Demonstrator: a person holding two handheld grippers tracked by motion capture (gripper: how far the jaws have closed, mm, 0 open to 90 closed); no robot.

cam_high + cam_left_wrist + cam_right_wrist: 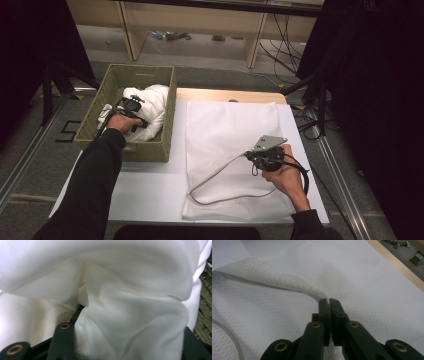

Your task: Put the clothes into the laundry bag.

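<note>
My left gripper (131,106) bites the white garment (150,102) in the basket (145,150), left of the mesh bag (225,130) that my right gripper (329,301) pinches open.

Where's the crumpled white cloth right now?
In the high view the crumpled white cloth lies inside the olive woven basket at the table's left, beside the flat white mesh bag; the left gripper has a fold between its jaws.
</note>
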